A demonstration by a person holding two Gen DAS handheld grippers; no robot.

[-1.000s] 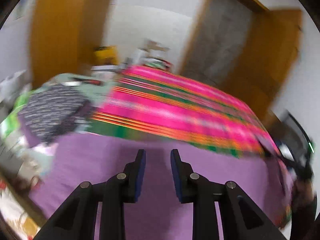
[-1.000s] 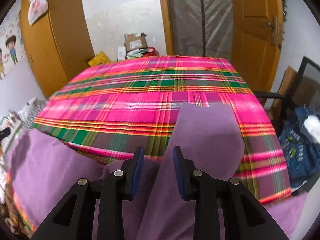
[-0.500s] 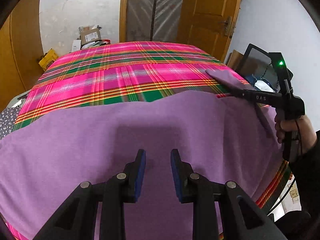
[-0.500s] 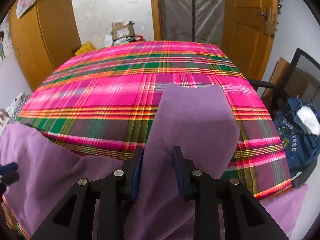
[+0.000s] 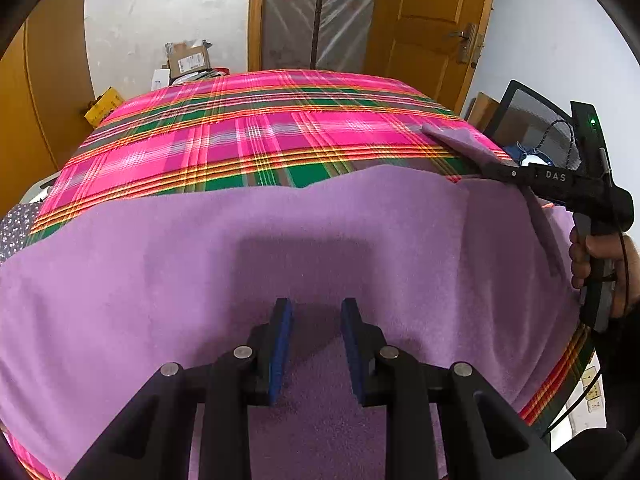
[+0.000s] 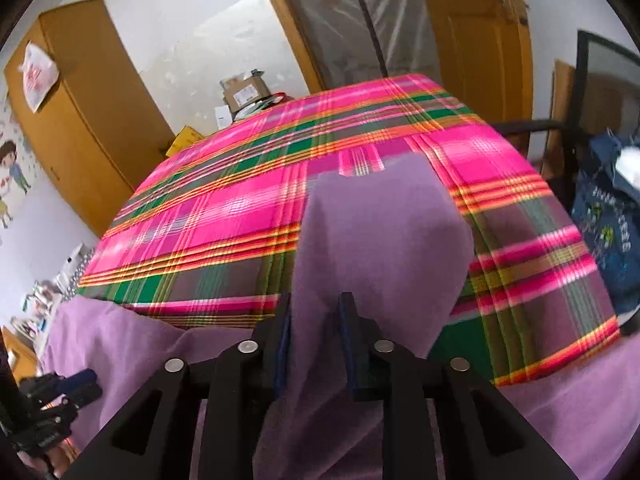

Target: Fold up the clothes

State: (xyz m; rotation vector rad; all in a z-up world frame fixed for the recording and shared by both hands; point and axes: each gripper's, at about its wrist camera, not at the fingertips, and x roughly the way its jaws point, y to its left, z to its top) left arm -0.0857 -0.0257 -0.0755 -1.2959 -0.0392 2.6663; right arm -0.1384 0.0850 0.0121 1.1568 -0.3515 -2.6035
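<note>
The right-wrist view has tilted since the previous frame; the purple garment (image 5: 280,248) remains spread over the plaid-covered bed (image 5: 248,132). The right gripper (image 6: 314,322) is clamped on a raised flap of it, while the left gripper (image 5: 316,332) hovers above the fabric, jaws parted and empty (a cardboard box (image 5: 189,58) sits beyond the bed, contents indiscernible).
</note>
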